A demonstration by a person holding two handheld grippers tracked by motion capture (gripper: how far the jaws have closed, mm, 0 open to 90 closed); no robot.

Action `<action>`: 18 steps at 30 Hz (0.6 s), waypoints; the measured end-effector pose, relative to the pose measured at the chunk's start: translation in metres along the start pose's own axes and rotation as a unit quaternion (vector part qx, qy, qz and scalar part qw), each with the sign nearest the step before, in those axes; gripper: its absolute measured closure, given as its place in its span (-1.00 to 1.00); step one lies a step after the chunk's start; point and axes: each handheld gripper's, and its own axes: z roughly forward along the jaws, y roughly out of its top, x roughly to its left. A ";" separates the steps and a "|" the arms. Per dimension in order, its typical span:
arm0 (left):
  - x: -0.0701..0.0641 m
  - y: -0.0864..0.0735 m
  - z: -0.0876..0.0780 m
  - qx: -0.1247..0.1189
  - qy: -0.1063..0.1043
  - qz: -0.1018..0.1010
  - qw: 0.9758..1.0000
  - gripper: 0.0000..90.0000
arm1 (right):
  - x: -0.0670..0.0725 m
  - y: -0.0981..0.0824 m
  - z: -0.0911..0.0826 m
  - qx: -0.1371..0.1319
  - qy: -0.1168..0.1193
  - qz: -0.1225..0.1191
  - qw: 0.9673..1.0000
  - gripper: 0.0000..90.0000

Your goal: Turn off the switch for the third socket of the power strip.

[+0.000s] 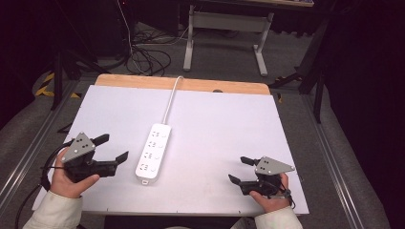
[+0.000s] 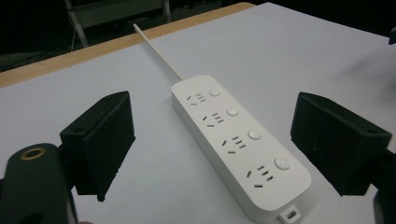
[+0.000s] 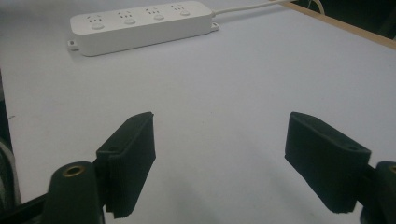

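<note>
A white power strip (image 1: 153, 152) lies mid-table (image 1: 229, 124), its long axis running away from the person, cord (image 1: 170, 98) trailing to the far edge. The left tool (image 1: 114, 148), released and empty, sits just beside it; the right tool (image 1: 241, 169), also released, is well apart.

a dim room with grey carpet floor (image 1: 224, 55), tangled cables (image 1: 148, 59) and a white desk frame (image 1: 227, 21).

White power strip (image 1: 153, 153) flat mid-table
</note>
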 end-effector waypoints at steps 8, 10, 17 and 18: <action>0.003 -0.018 -0.008 -0.013 0.013 0.005 1.000 -0.69 | 0.000 0.000 0.000 0.000 0.000 -0.001 1.000 -0.45; 0.004 -0.023 -0.009 -0.018 0.016 0.006 1.000 -0.69 | 0.000 0.000 0.000 0.000 0.000 -0.001 1.000 -0.45; 0.008 -0.042 -0.012 -0.022 0.017 0.003 1.000 -0.70 | 0.000 0.000 0.000 0.000 0.001 -0.001 1.000 -0.45; 0.009 -0.045 -0.012 -0.020 0.019 0.003 1.000 -0.70 | 0.000 0.000 0.000 0.001 0.001 -0.001 1.000 -0.45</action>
